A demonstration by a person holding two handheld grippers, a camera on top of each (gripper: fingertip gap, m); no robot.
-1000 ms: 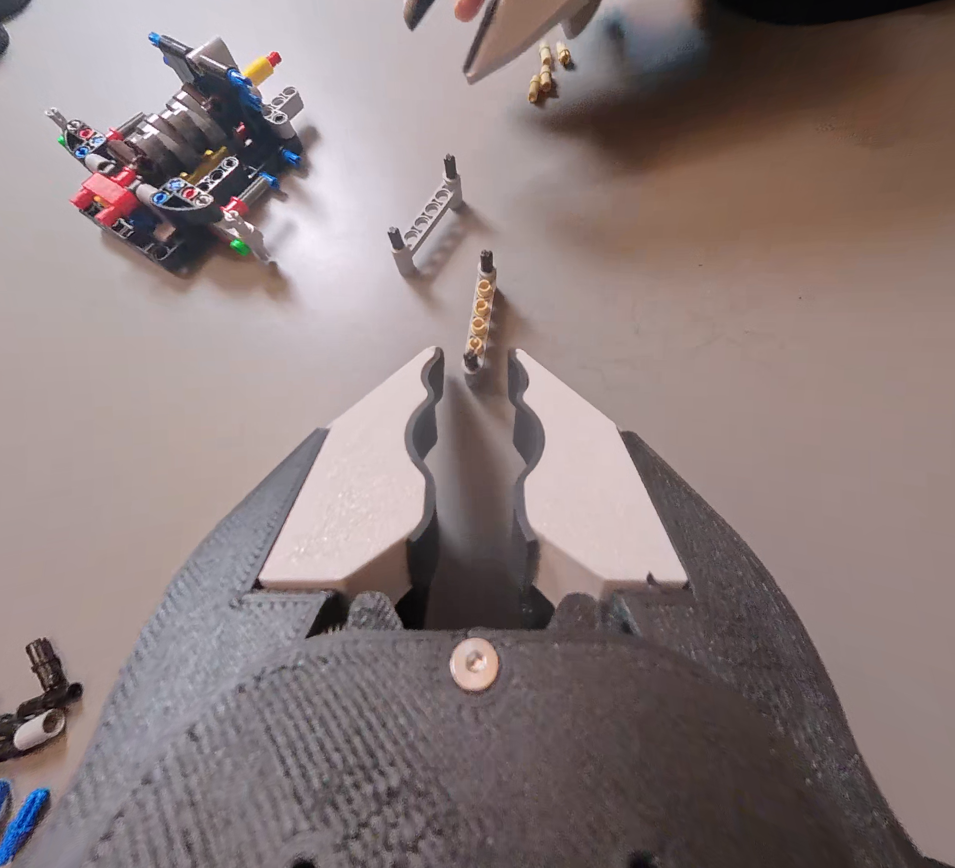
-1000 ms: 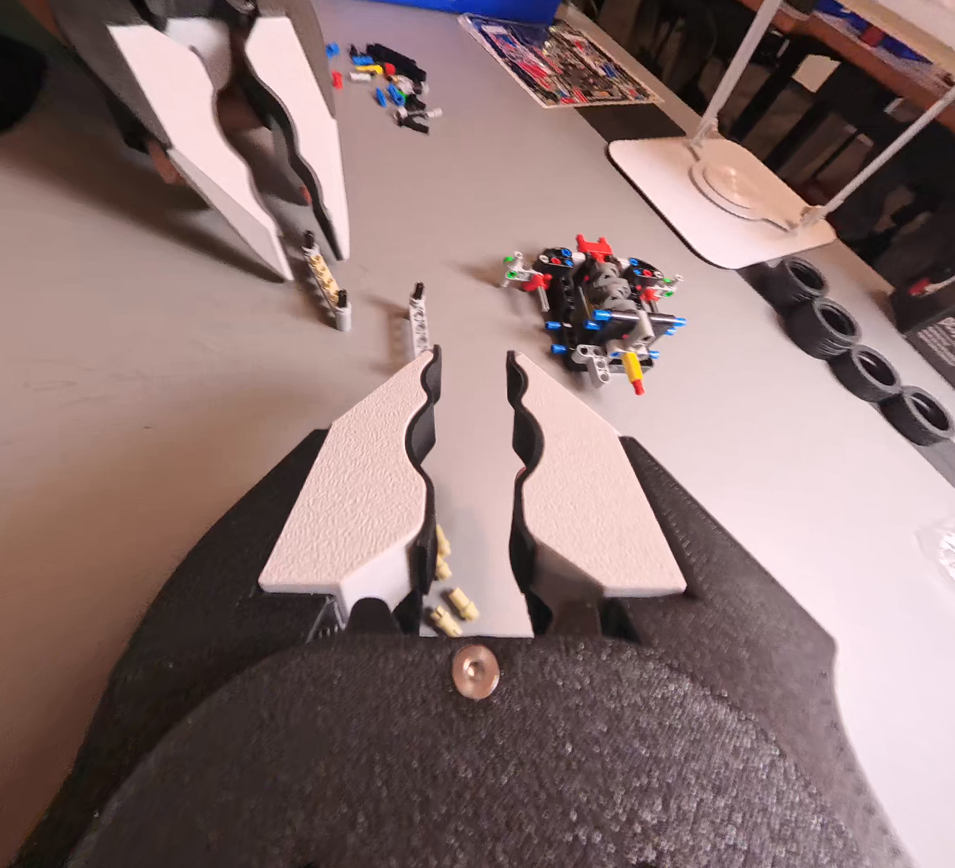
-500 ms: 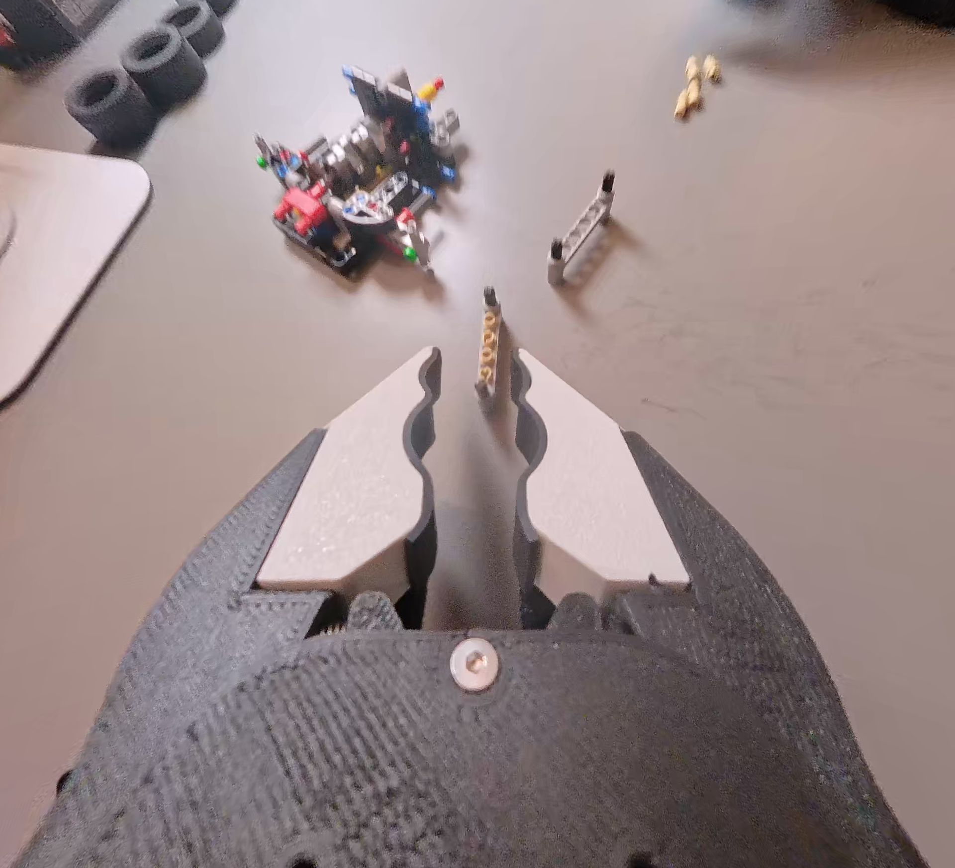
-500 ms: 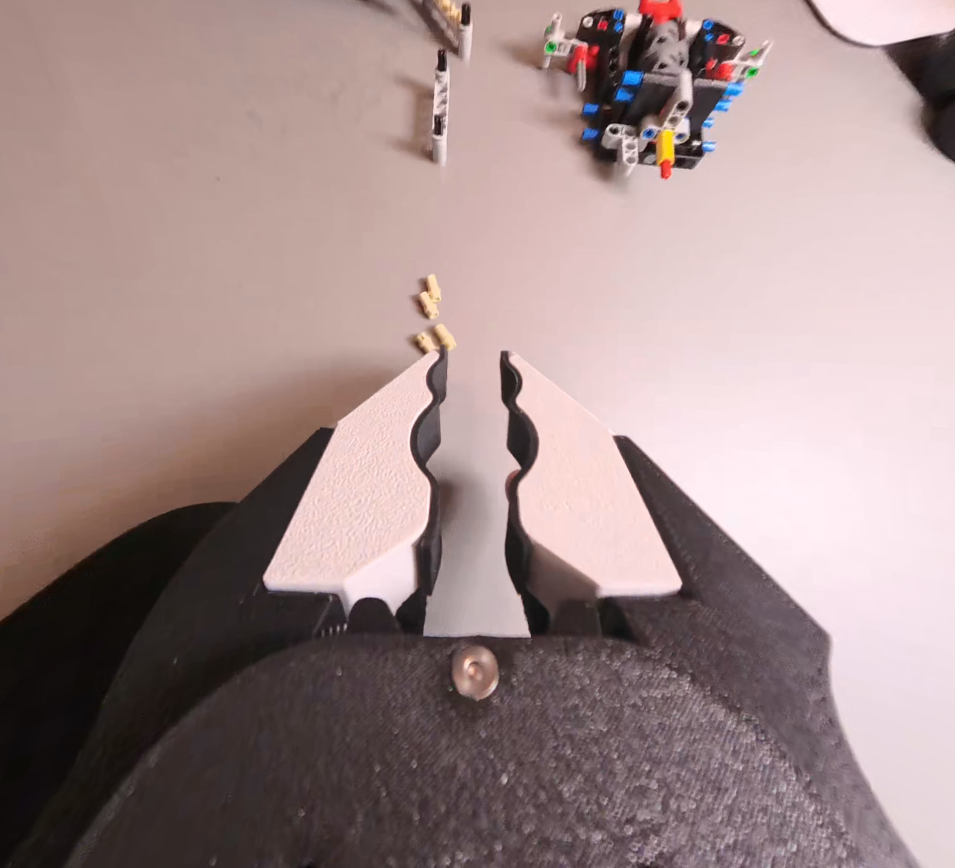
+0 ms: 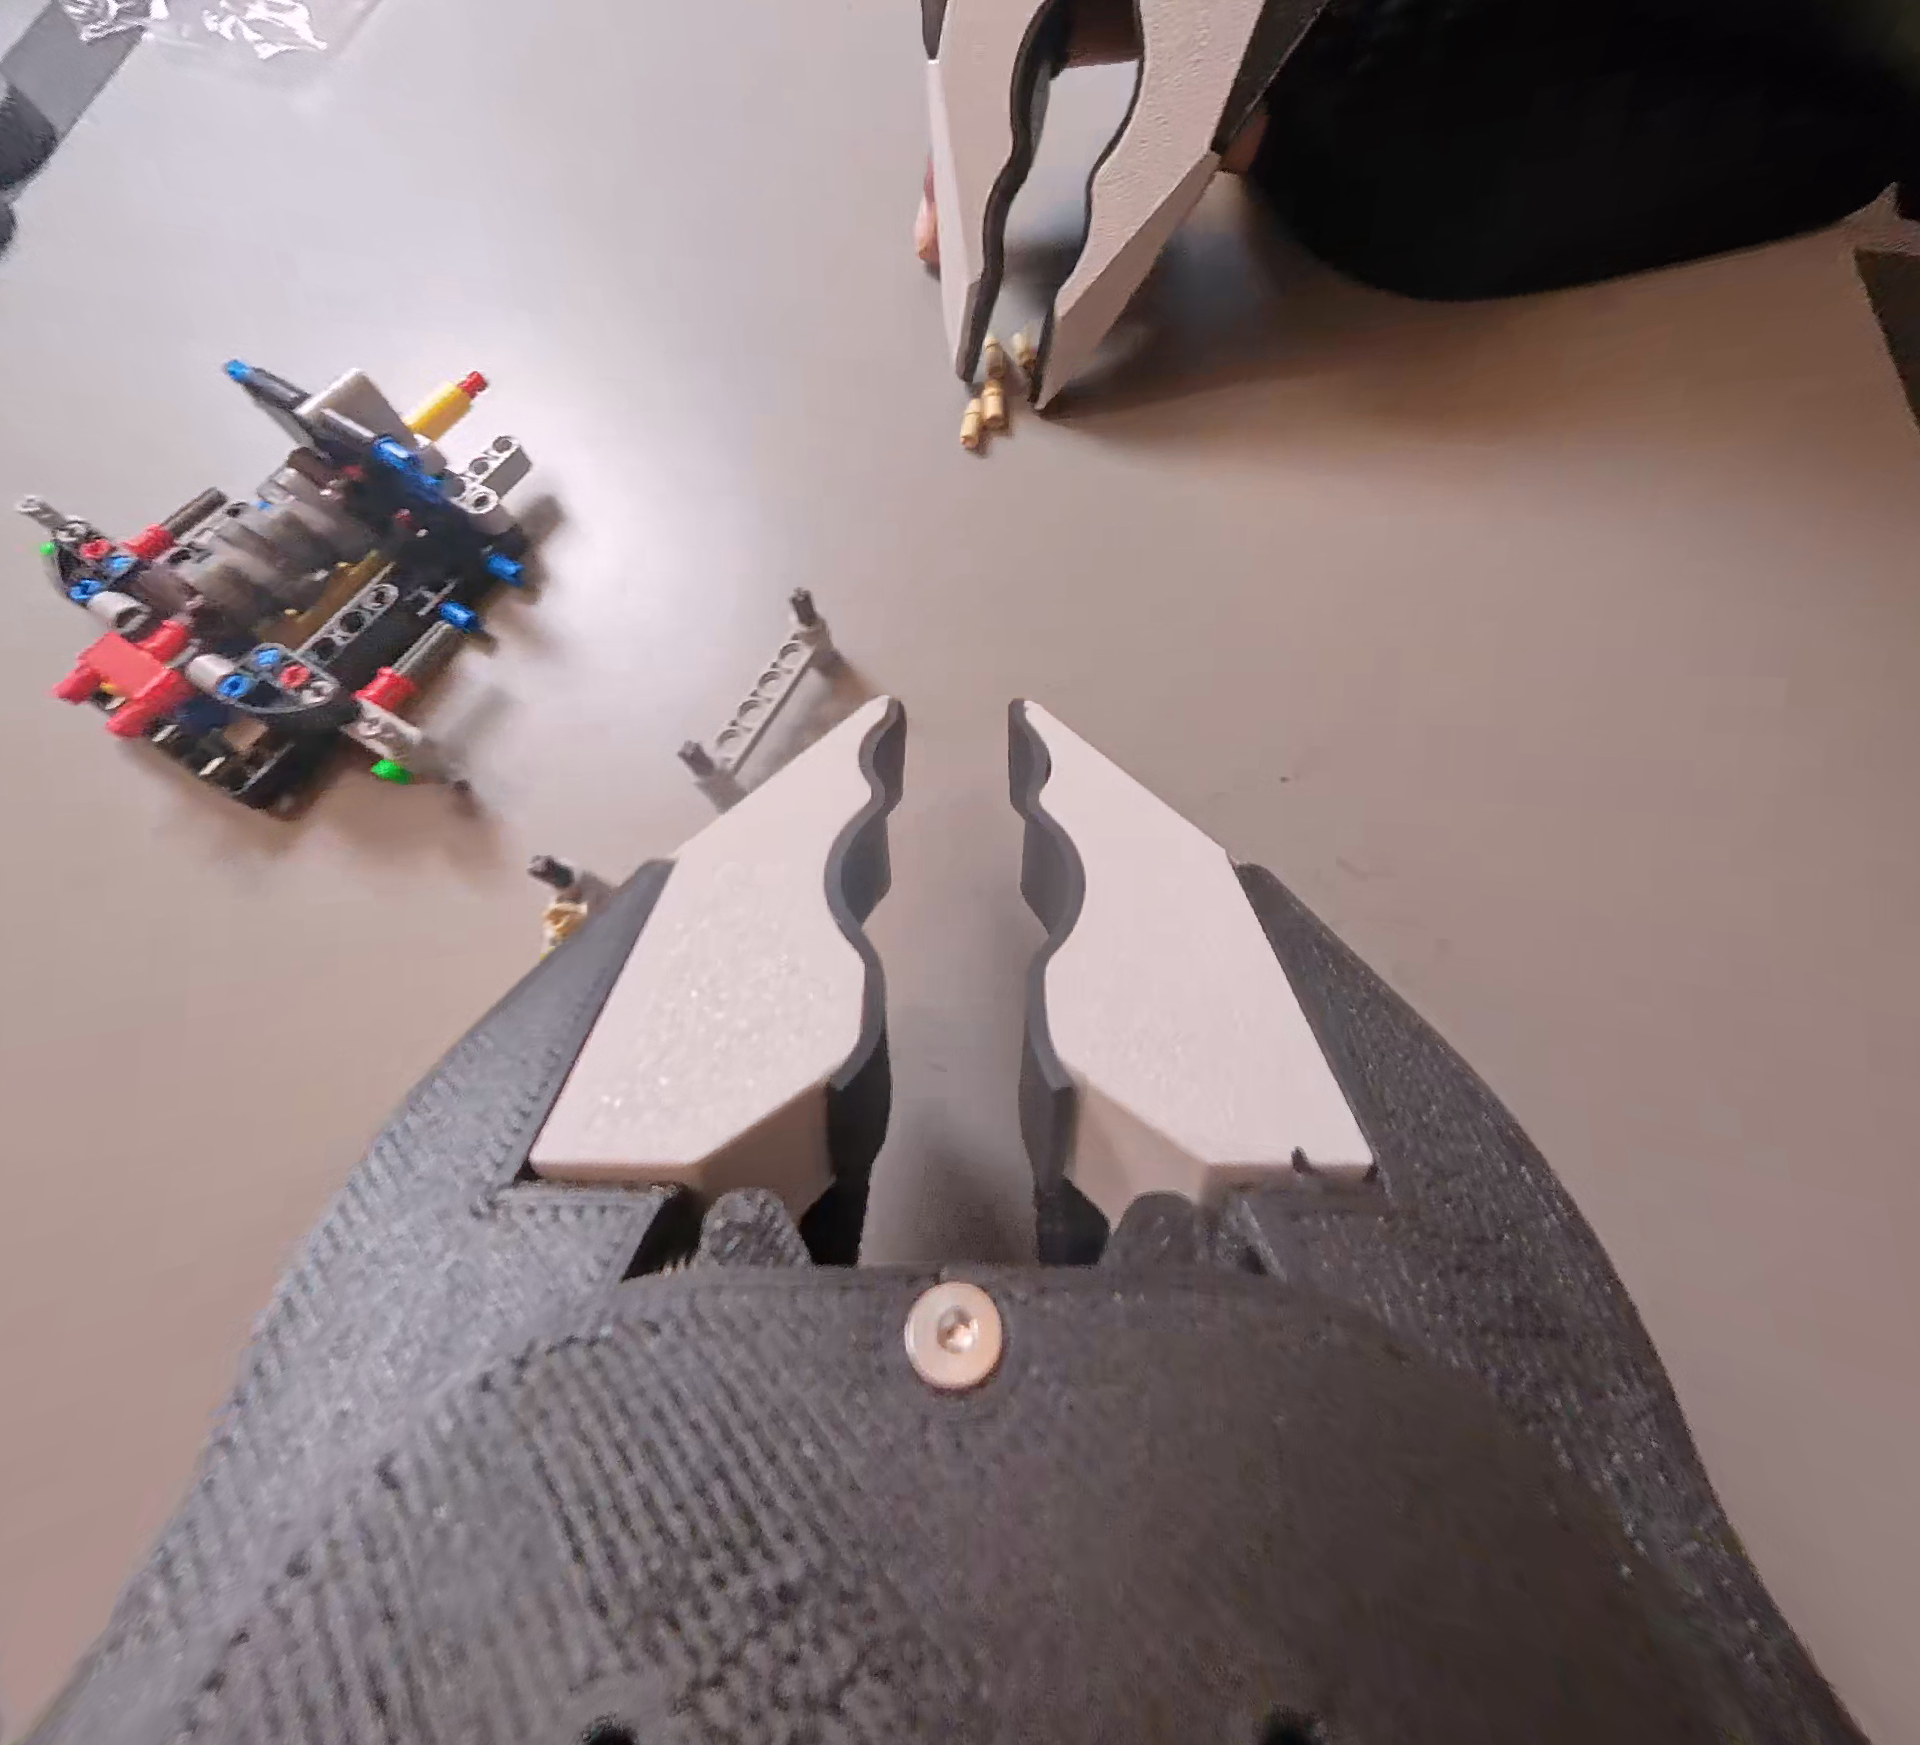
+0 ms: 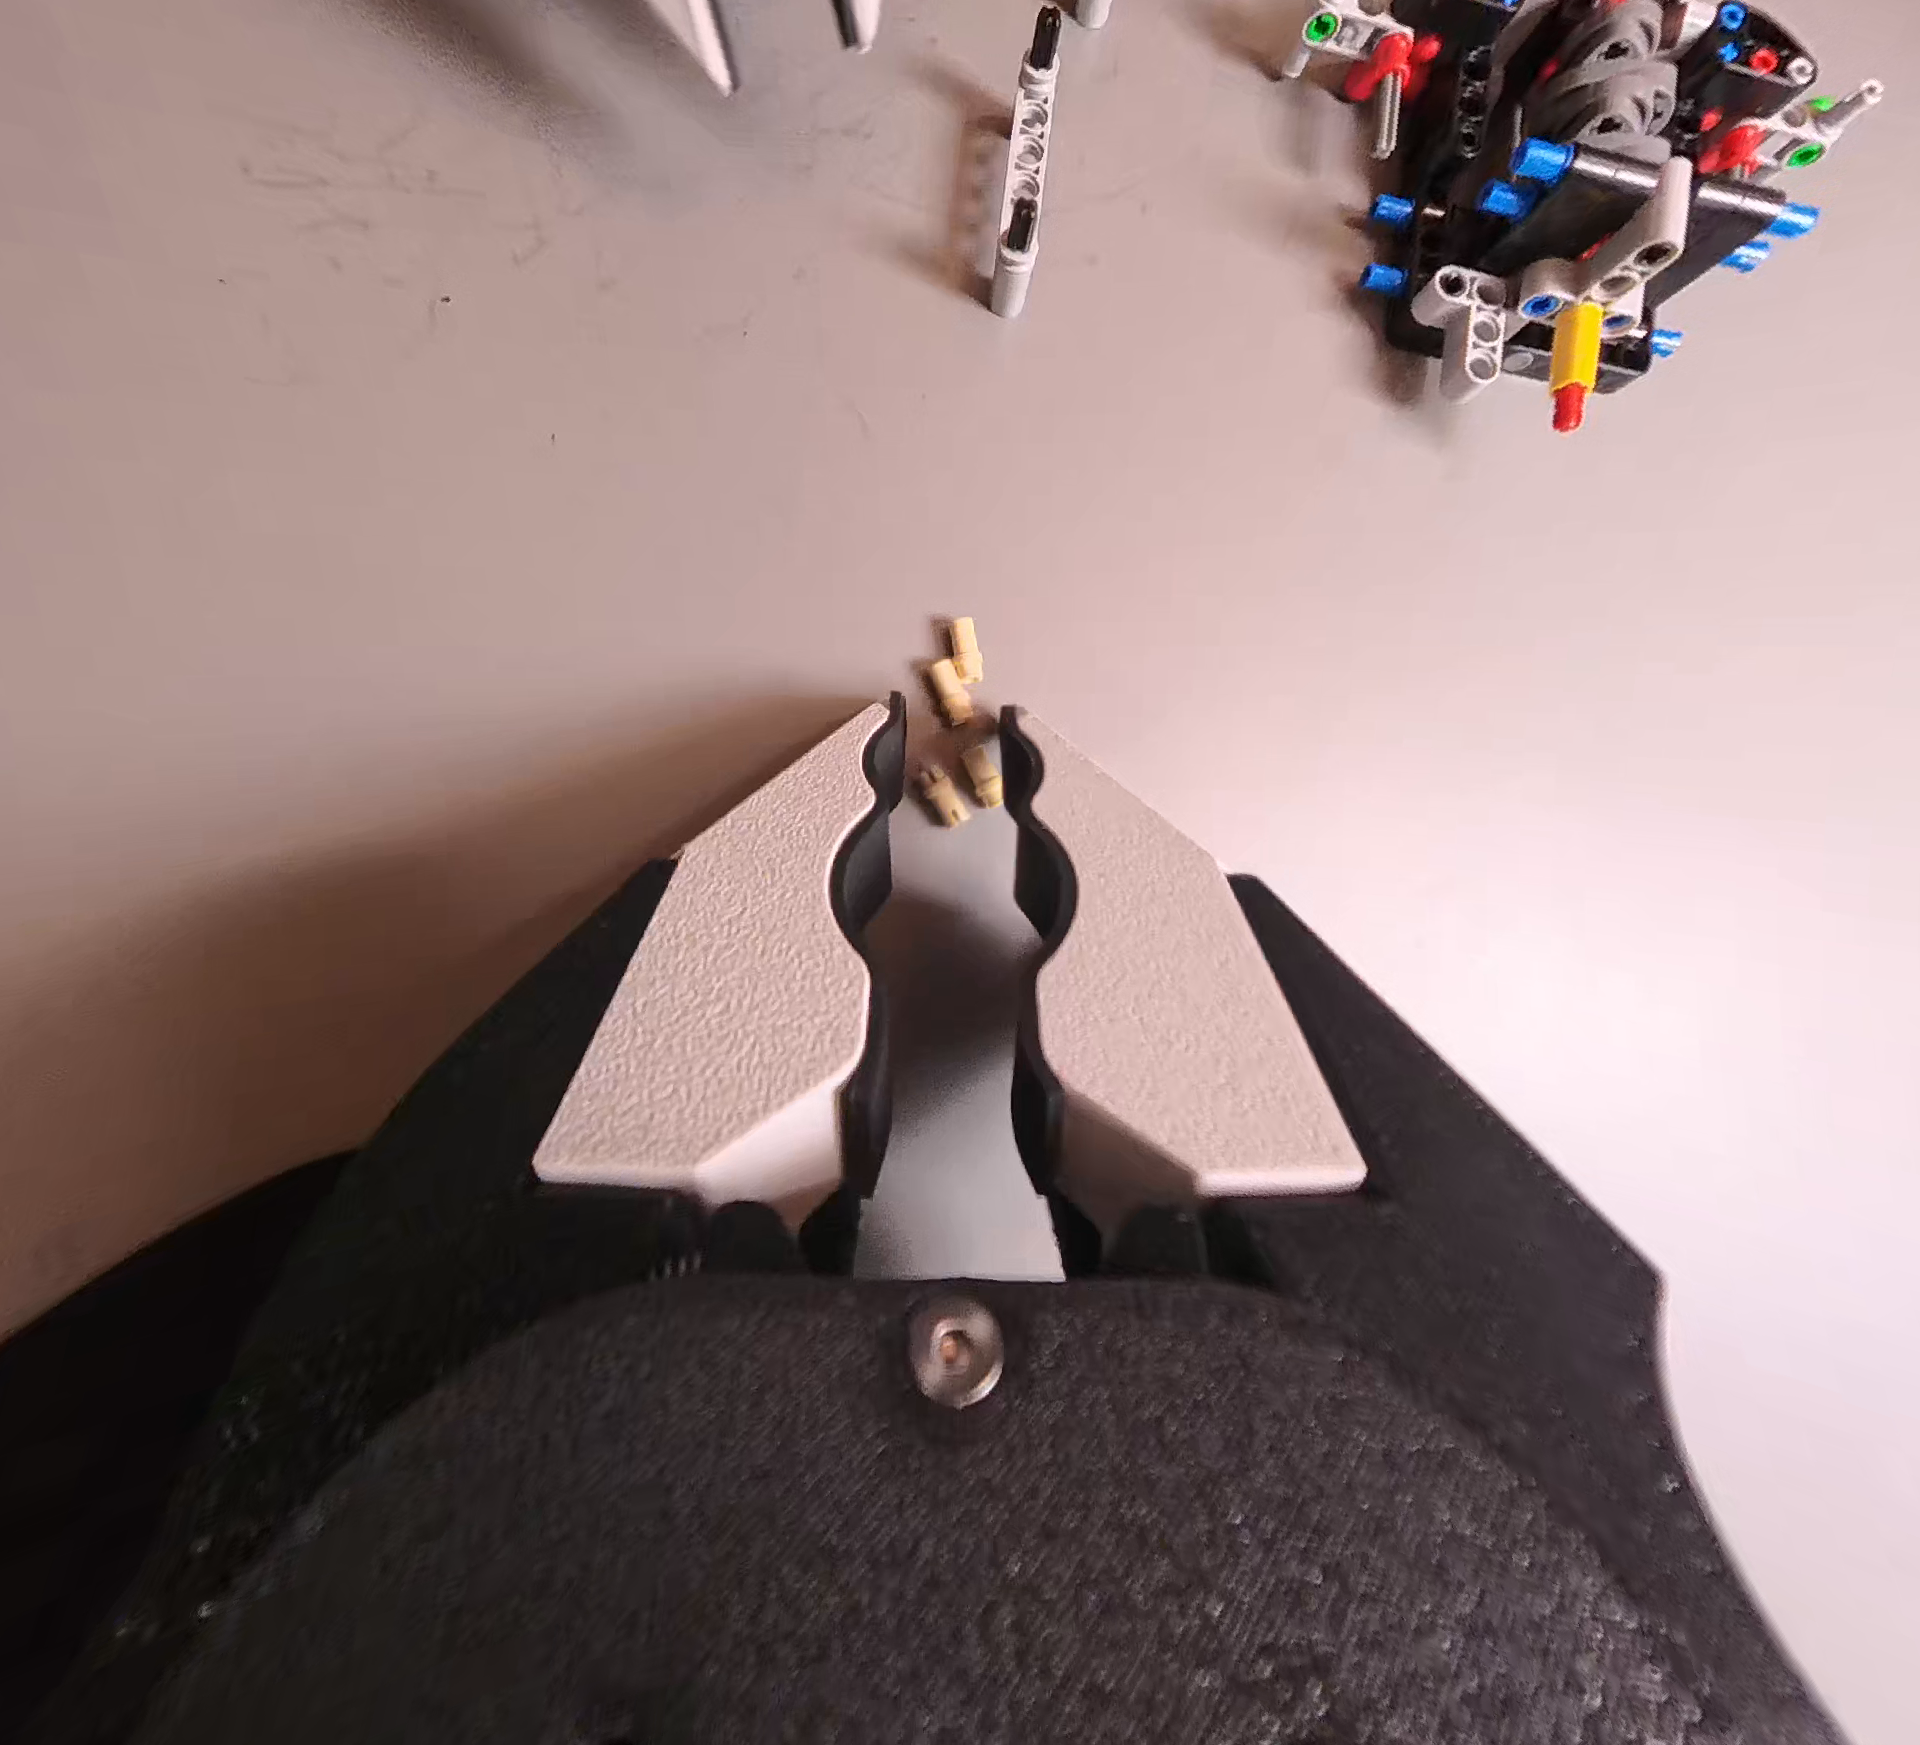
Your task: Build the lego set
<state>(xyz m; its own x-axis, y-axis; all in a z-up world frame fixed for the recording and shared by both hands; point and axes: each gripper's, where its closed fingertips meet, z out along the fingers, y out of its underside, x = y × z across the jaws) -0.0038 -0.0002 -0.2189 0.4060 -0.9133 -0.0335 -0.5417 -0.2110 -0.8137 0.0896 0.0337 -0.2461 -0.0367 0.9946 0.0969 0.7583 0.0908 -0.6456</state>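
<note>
The right gripper (image 6: 949, 716) stands tips-down on the desk (image 6: 520, 500), its tongs narrowly parted around two of the four tan pins (image 6: 956, 719), gripping nothing. The left gripper (image 5: 954, 721) hovers empty, narrowly parted, beside the grey beam (image 5: 764, 703). The half-built lego model (image 6: 1590, 157) sits mid-desk, well apart from the pins.

Right tool (image 6: 950, 724) now astride tan pins (image 6: 958, 739)
</note>
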